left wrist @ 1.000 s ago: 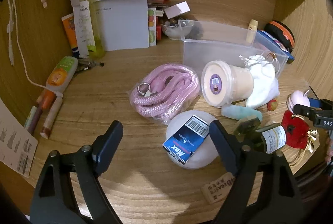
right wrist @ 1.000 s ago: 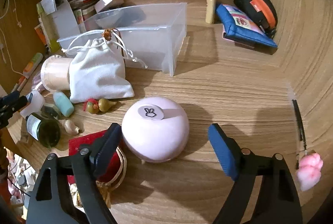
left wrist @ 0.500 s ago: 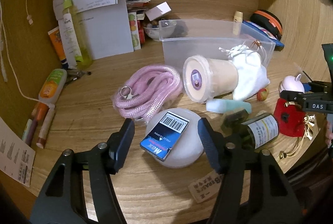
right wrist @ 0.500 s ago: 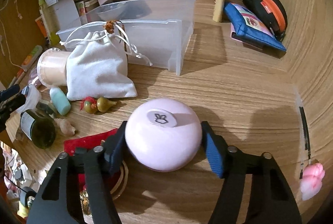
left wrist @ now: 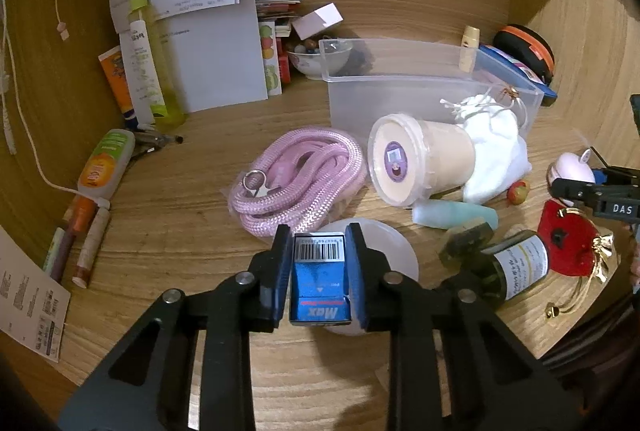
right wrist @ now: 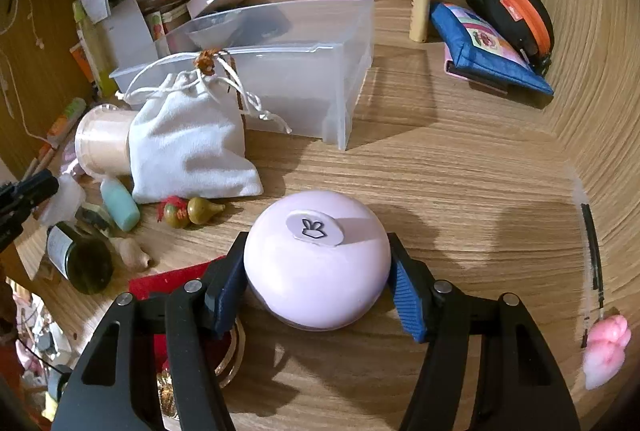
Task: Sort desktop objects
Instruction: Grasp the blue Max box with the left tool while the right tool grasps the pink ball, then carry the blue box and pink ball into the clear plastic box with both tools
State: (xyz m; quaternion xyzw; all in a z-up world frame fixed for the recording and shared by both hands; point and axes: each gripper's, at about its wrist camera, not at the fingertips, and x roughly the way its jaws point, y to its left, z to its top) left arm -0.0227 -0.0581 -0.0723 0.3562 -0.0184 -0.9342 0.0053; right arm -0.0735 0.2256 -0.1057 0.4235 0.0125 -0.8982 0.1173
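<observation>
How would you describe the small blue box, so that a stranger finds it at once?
Start at the clear plastic bin in the middle of the wooden desk, then come forward past the coiled pink rope. The blue box sits there, clamped between the left tongs. Only it has a white barcode label and "Max" lettering.

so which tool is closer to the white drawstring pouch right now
Right. The right tool, closed around the pink round case, sits just in front of the white drawstring pouch. The left tool, clamping the blue Max box, is farther off, beyond the cup.
</observation>
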